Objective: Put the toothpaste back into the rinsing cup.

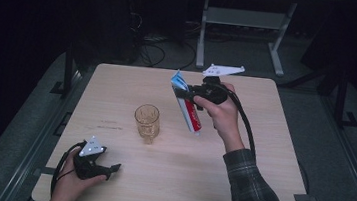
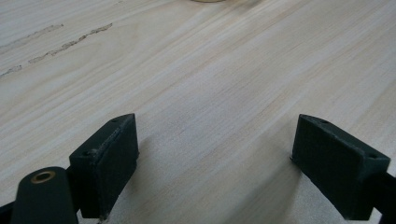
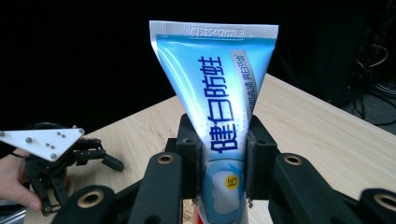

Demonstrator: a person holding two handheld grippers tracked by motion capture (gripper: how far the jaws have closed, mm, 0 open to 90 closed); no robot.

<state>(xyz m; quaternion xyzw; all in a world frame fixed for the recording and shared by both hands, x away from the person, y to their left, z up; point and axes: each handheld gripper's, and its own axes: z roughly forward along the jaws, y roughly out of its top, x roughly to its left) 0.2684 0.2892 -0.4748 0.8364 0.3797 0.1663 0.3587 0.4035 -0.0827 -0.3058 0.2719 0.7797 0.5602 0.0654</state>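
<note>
1. Black pads of your left gripper (image 1: pixel 109 168) rest spread wide, empty, near the table's (image 1: pixel 256 199) front-left edge; keep it parked there.
2. Amber glass (image 1: pixel 147 121) stands mid-table, bare wood all around it.
3. Your right gripper (image 3: pixel 223 154) clamps the toothpaste tube (image 3: pixel 219 93), lifted over the far side; likely lower it cap-first into the glass, keeping it clear of the rim.

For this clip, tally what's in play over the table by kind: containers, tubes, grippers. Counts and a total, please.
Amber glass, standing on the table: 1
Toothpaste tube, held between the right gripper's jaws, above the table: 1
Grippers: 2, the left gripper open and low over the wood, the right gripper shut on the tube
Total: 4
</note>
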